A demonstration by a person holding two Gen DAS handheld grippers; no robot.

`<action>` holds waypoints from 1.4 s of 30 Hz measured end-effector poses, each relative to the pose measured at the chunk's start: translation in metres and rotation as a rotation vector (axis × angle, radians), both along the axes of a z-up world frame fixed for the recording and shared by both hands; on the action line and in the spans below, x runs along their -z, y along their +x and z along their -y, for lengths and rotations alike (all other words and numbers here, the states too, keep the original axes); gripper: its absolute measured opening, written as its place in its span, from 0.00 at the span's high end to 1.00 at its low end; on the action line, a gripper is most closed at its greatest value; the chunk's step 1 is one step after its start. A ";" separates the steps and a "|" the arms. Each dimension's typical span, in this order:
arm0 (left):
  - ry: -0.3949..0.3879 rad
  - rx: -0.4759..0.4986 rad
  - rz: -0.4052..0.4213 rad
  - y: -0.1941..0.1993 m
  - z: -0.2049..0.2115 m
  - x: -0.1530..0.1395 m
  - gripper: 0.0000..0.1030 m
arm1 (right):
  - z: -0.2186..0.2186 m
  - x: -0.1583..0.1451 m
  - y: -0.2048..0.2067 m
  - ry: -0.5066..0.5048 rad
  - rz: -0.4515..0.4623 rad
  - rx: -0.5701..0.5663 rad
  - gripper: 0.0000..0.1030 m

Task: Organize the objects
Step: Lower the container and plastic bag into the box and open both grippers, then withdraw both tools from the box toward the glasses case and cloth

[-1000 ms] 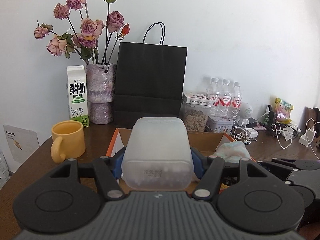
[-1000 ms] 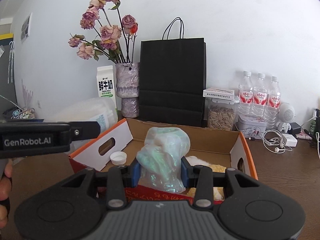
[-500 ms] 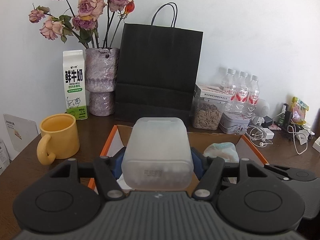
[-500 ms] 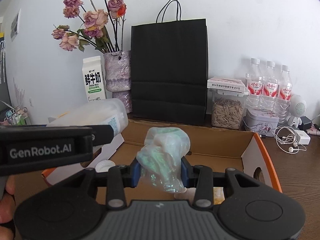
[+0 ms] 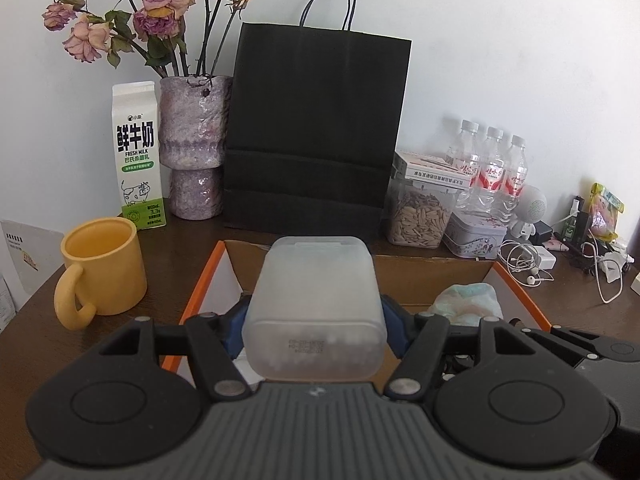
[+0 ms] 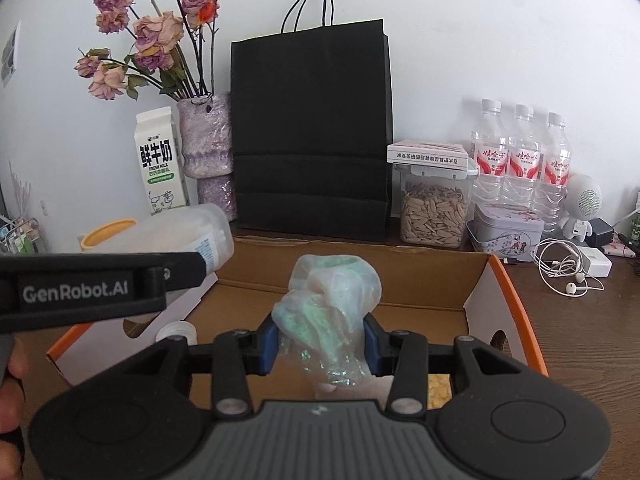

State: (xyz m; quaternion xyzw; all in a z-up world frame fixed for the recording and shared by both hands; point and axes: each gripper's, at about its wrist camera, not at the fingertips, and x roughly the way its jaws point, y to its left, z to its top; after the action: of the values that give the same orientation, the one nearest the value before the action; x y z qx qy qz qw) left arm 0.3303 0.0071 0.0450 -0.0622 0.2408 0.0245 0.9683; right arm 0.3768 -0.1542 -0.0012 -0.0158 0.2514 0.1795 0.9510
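Note:
My left gripper is shut on a frosted white plastic container, held over the left end of an open cardboard box with orange edges. In the right wrist view that container shows at the left, above the box's flap. My right gripper holds a crumpled greenish plastic bag over the middle of the box. Its jaws are opening, and the blue pads still touch the bag's sides. The bag also shows in the left wrist view.
A white cap lies inside the box. A yellow mug stands left of it. Along the wall stand a milk carton, a vase of dried roses, a black paper bag, a seed jar, water bottles and a tin.
Both grippers have moved forward over the box with their loads, towards the wall. The right gripper's pads stand a little wider around the bag.

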 end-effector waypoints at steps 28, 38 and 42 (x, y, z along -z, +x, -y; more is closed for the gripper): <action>0.008 -0.025 0.022 -0.015 -0.004 -0.007 0.00 | 0.007 -0.005 -0.009 -0.011 0.014 0.035 0.00; 0.015 -0.012 0.045 -0.045 -0.002 -0.015 0.00 | 0.015 -0.012 -0.036 -0.017 0.040 0.029 0.00; 0.019 -0.009 0.053 -0.059 -0.003 -0.018 0.00 | 0.020 -0.015 -0.048 -0.023 0.050 0.028 0.00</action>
State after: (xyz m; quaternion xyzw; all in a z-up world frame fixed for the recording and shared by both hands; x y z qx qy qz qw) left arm 0.2712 0.0100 0.0630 -0.0546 0.2146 0.0298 0.9747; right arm 0.3285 -0.1740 0.0136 -0.0276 0.2299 0.1627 0.9591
